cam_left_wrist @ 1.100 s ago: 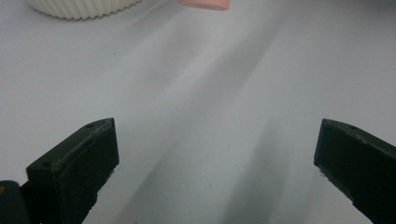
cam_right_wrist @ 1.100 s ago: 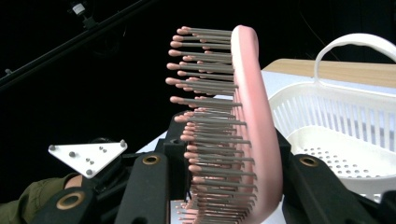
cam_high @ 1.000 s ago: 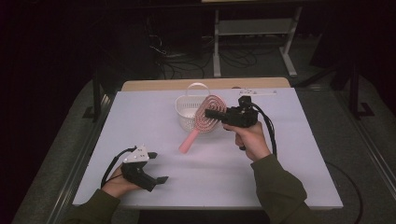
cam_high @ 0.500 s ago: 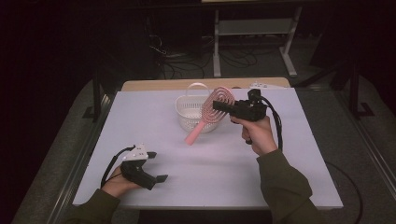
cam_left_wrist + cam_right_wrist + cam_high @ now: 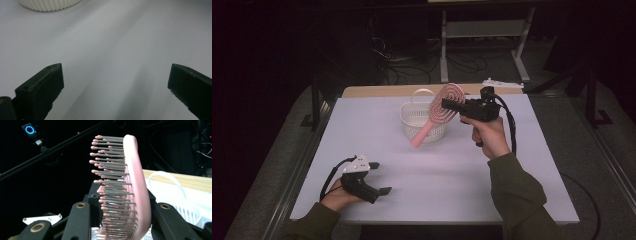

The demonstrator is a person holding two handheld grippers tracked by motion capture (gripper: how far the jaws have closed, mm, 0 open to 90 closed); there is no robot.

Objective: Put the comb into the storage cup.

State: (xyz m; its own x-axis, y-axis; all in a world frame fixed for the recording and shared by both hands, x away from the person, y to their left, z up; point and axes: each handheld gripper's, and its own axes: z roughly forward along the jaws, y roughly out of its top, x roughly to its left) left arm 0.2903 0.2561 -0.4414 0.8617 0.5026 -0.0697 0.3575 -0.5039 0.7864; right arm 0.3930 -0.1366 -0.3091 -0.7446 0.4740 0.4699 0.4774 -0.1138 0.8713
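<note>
Holding pink hairbrush (image 5: pixel 438 114) above white basket (image 5: pixel 413 118) | right gripper (image 5: pixel 451 104) clamped

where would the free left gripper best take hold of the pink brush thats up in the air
Probably on the handle, coming from below left. The pink brush hangs tilted over the white basket, its head clamped in the right gripper, so the slim handle points down-left, bare. The left gripper sits open on the table.

Hairbrush (image 5: pixel 439 112) held above the table (image 5: pixel 462 170), at 3 o'clock of the basket (image 5: pixel 416 120); left gripper (image 5: pixel 379 192) rests at 7 o'clock.
</note>
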